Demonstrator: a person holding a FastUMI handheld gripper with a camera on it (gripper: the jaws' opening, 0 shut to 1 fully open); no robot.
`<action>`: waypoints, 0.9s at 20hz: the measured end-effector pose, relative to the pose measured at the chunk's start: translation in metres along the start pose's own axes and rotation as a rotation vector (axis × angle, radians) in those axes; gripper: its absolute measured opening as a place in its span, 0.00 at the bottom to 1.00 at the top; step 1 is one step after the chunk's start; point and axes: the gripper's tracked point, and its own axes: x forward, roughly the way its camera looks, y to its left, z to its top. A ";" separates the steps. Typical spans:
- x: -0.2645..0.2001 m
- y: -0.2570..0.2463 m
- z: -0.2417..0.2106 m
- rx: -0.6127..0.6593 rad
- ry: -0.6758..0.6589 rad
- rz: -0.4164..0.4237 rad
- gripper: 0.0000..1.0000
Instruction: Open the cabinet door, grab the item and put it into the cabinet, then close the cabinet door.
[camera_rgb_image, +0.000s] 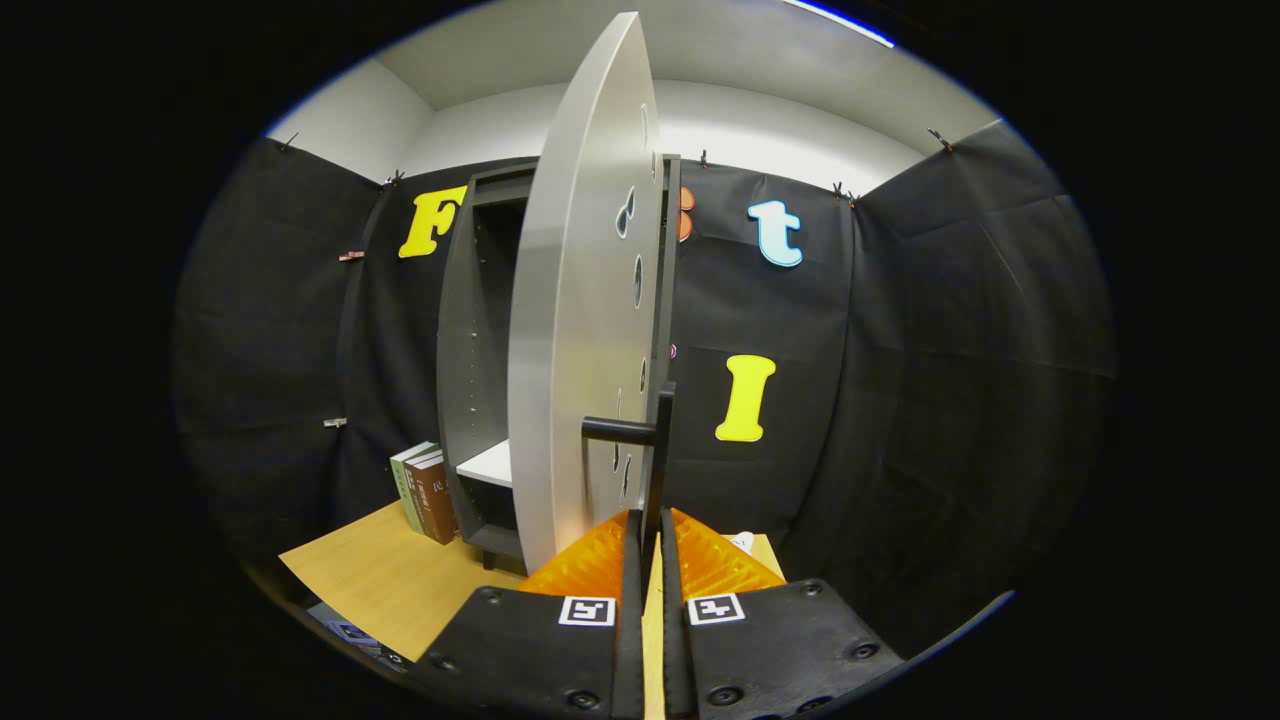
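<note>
A tall dark grey cabinet (468, 330) stands on the wooden table (400, 580) against the booth wall. Its light grey door (575, 330) is swung partly out toward me, so I see it nearly edge-on. A black bar handle (658, 450) runs down the door's free edge. My gripper (650, 522) is shut on the lower end of that handle, with both fingers pressed close on either side of it. Past the door, the inside of the cabinet shows a white shelf (490, 462) low down and dark space above it.
Three upright books (428, 492) lean against the cabinet's left side on the table. A small white object (742, 541) lies on the table just beyond the right finger. Black cloth walls close in behind and on both sides.
</note>
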 end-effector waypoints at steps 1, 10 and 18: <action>-0.001 0.000 0.001 0.006 -0.004 0.001 0.12; -0.057 0.005 0.027 0.038 -0.059 -0.084 0.11; -0.044 0.088 0.026 -0.026 -0.031 -0.105 0.11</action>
